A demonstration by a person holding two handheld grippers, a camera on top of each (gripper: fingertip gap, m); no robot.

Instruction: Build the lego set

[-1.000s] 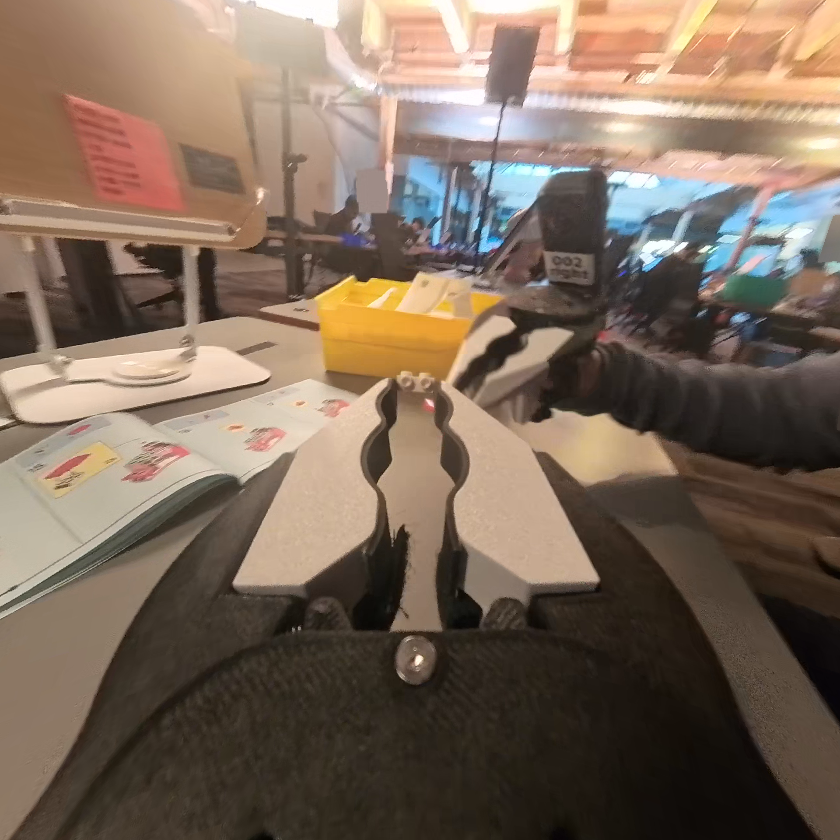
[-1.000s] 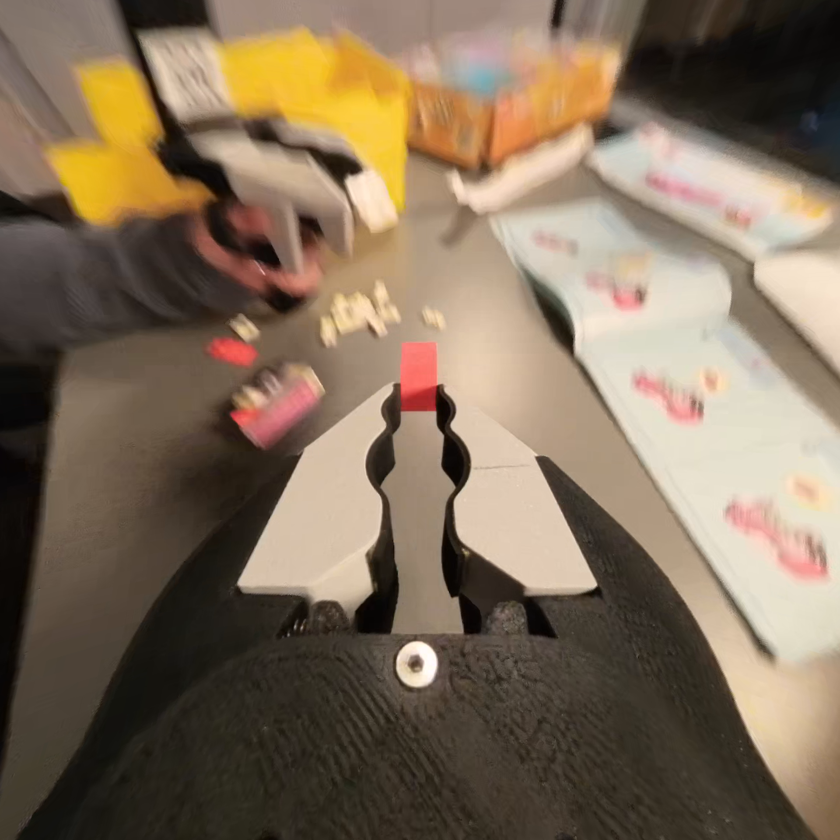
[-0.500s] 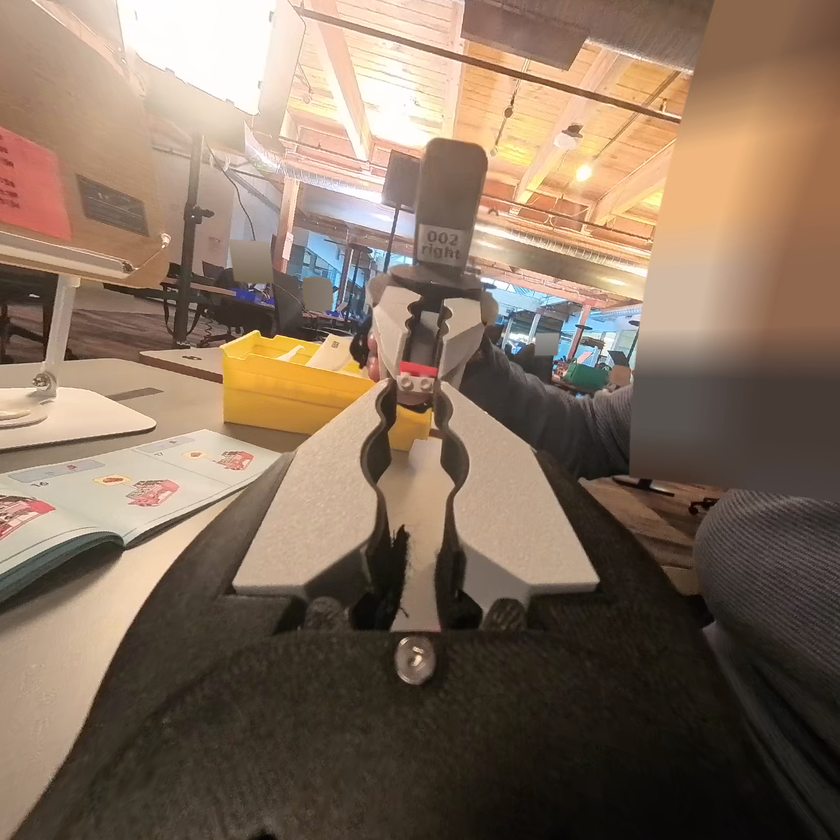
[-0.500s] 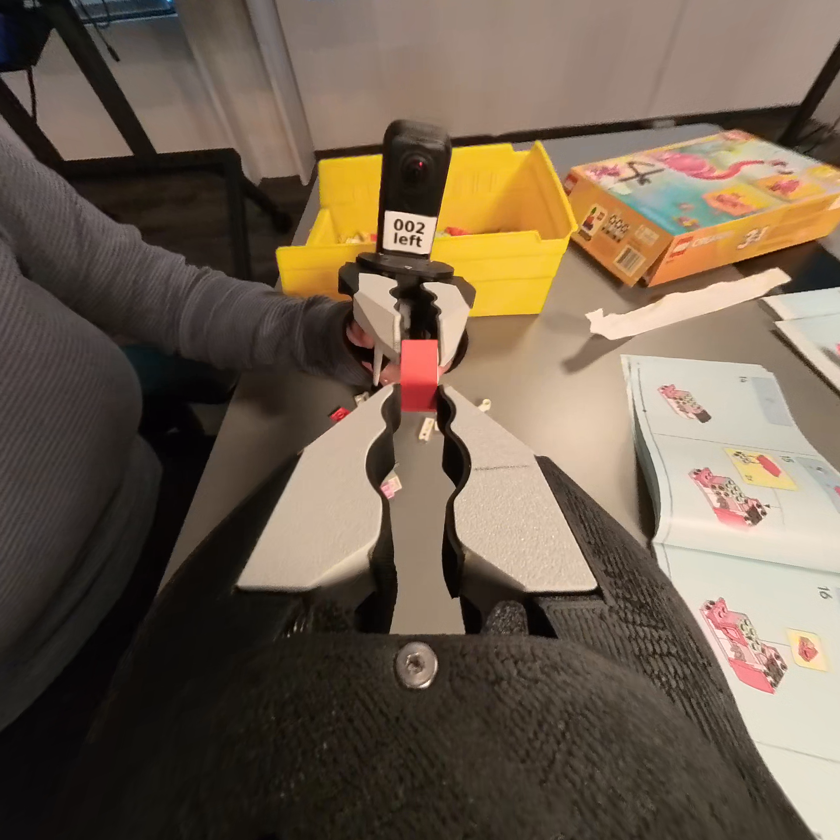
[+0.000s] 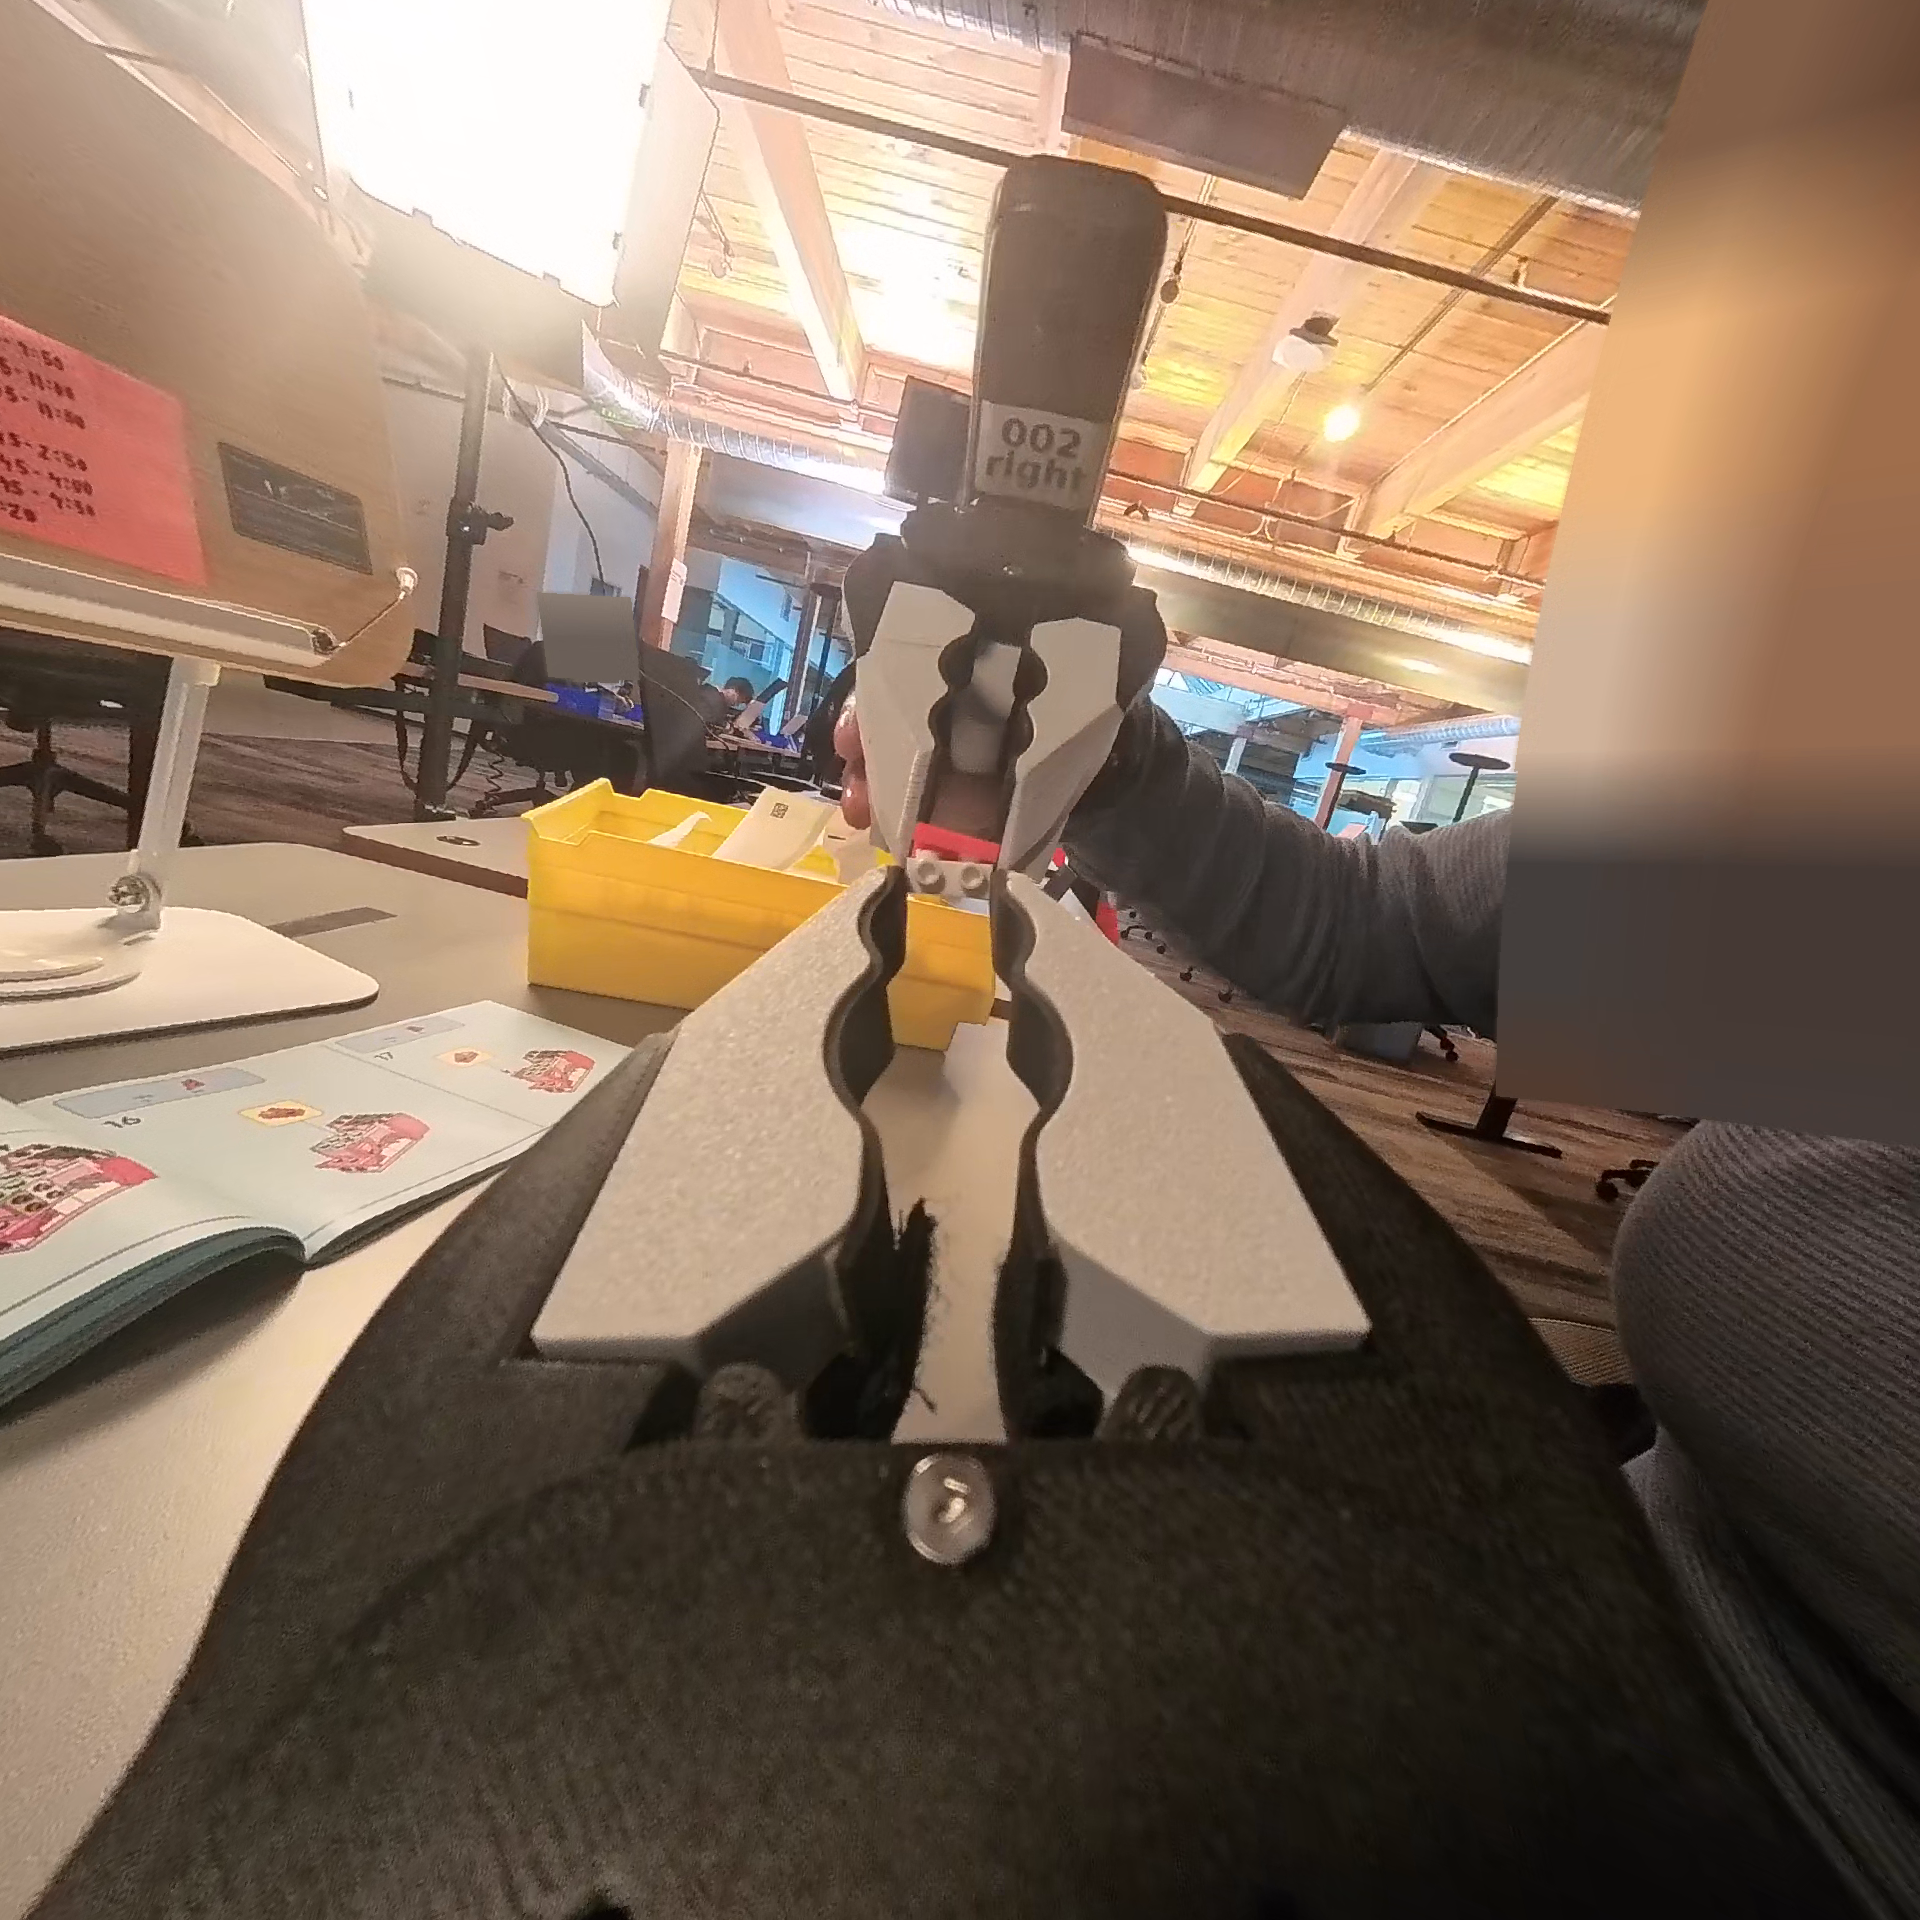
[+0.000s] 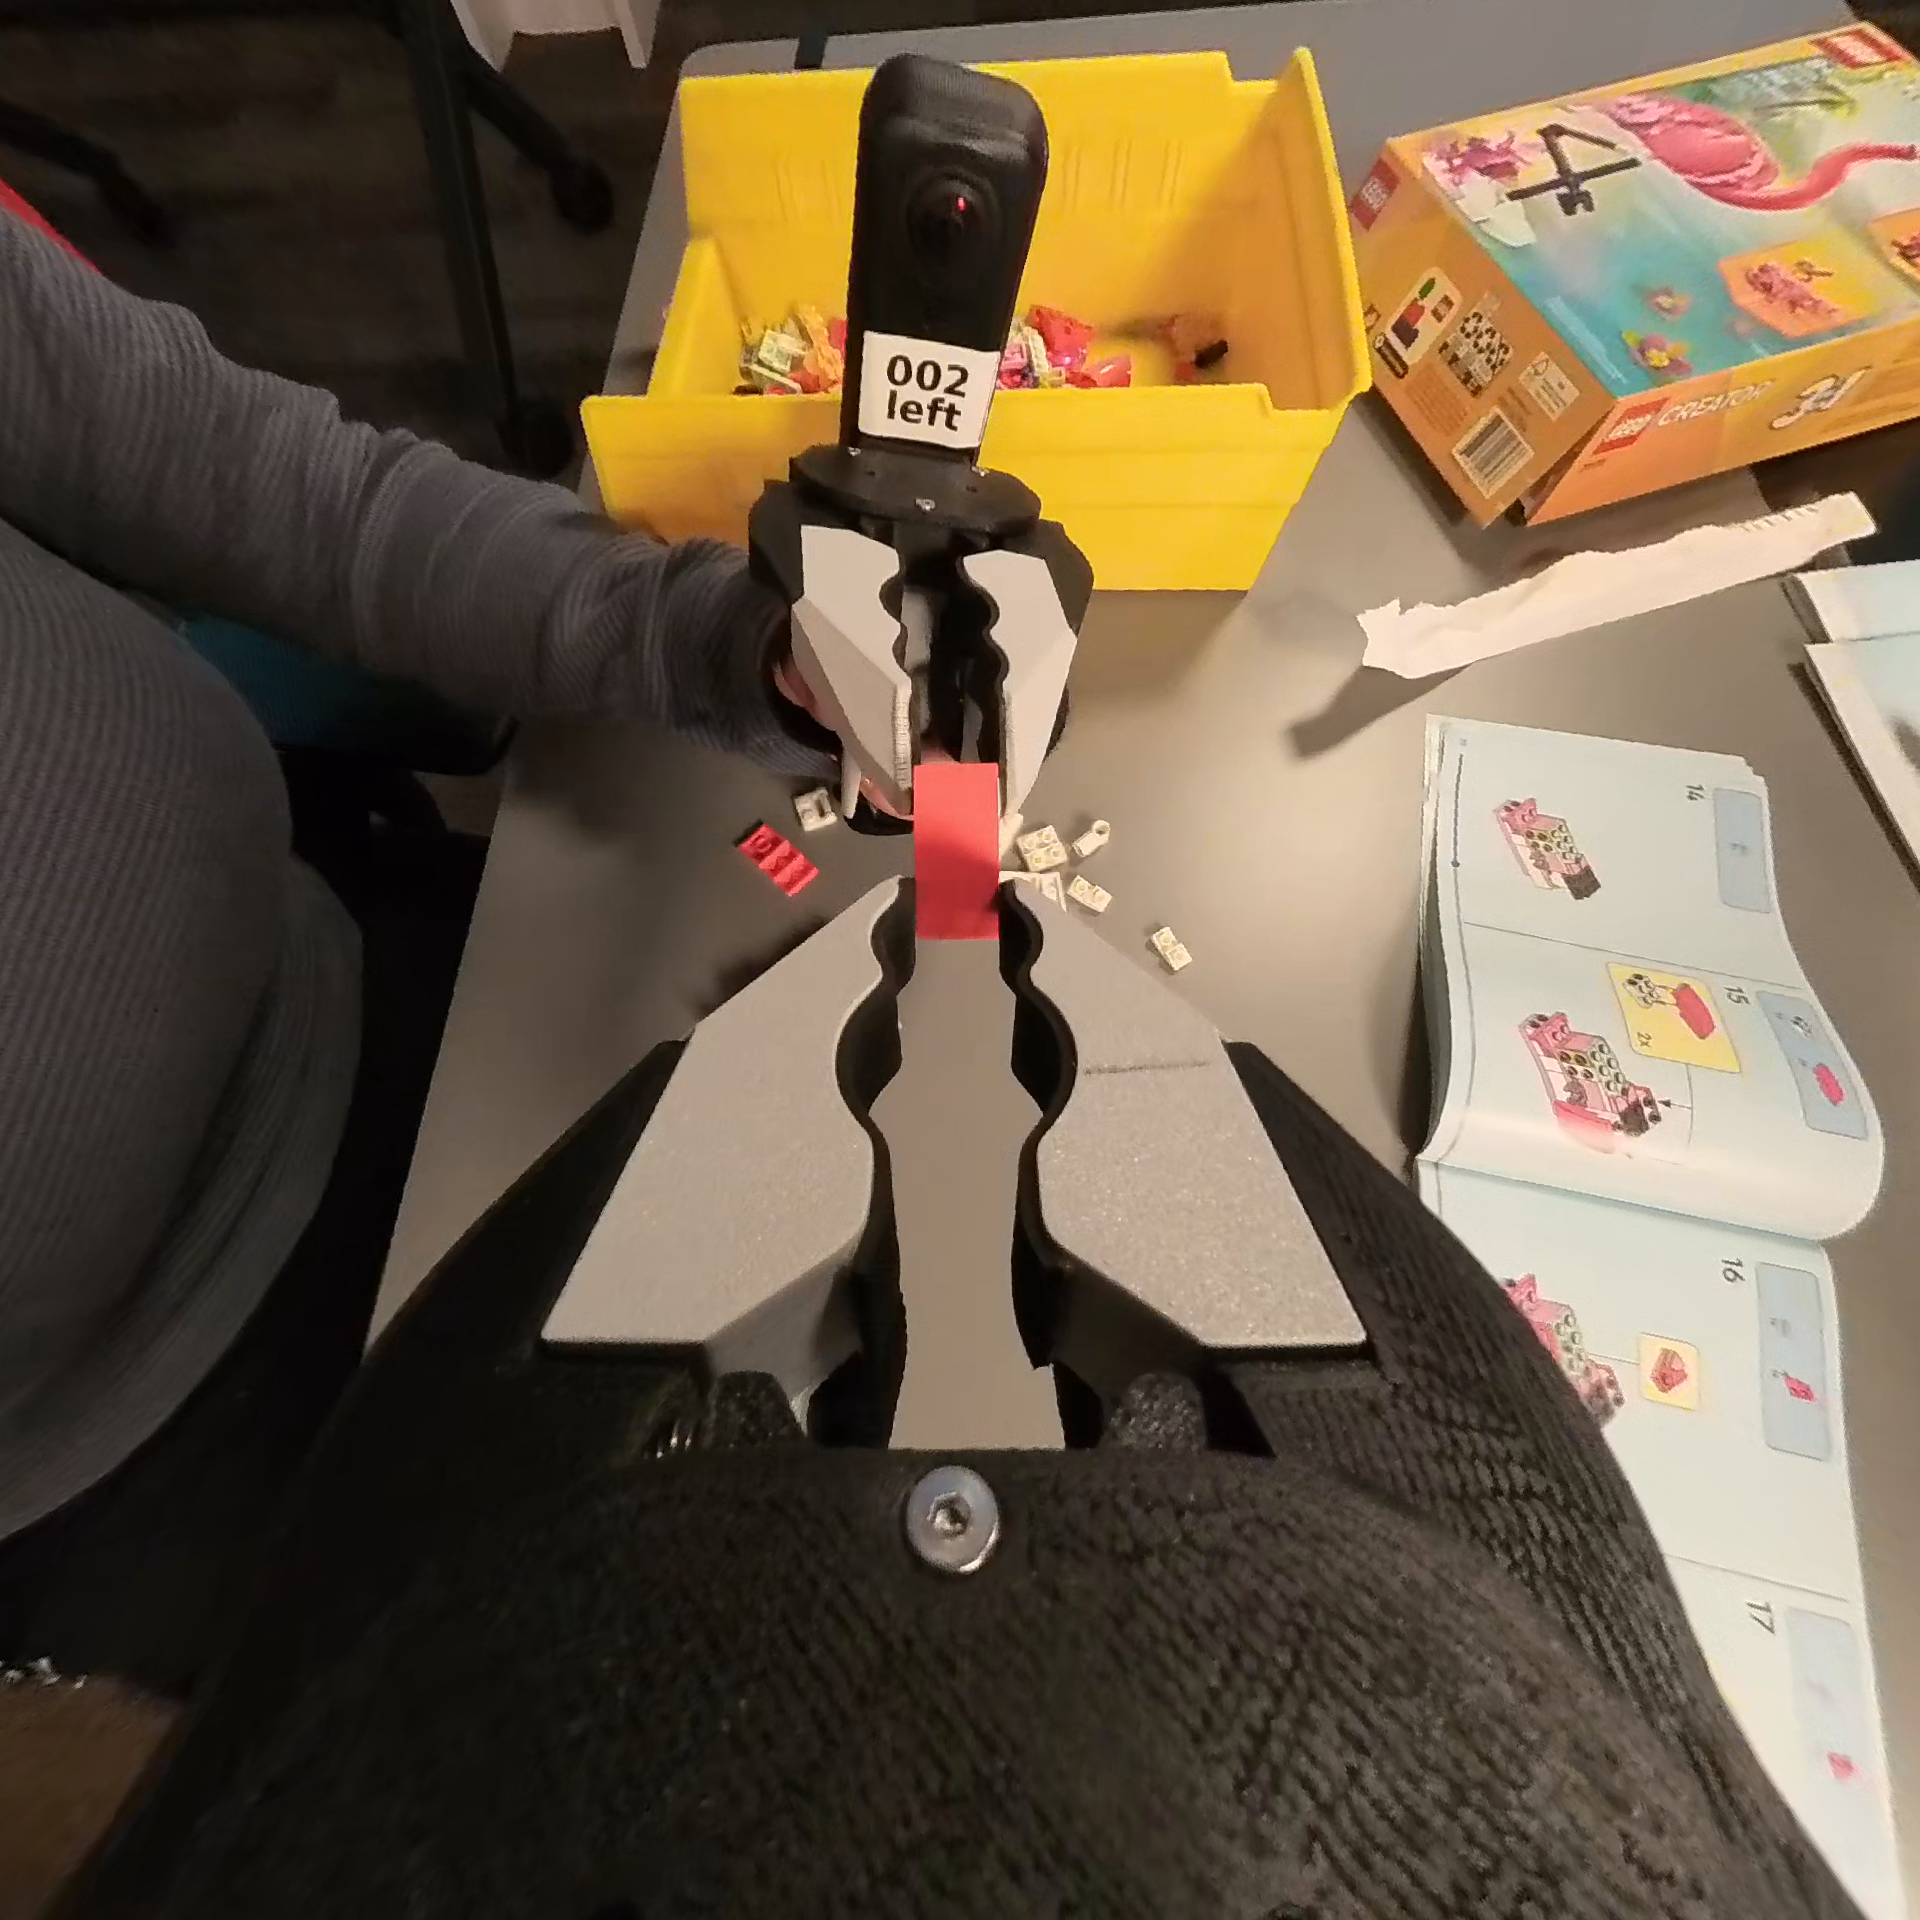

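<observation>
The left gripper [image 5: 948,881] is clamped on a small grey brick [image 5: 948,879] at its fingertips, centre of the left wrist view. The right gripper [image 6: 956,914] pinches a red brick [image 6: 956,862], centre of the right wrist view. The two tools face each other tip to tip above the table [image 6: 1195,665], red brick just above the grey one. Loose white bricks [image 6: 1081,883] and a red plate [image 6: 777,860] lie below; a yellow bin [image 6: 1288,312] sits upper centre, a booklet [image 6: 1621,997] right
</observation>
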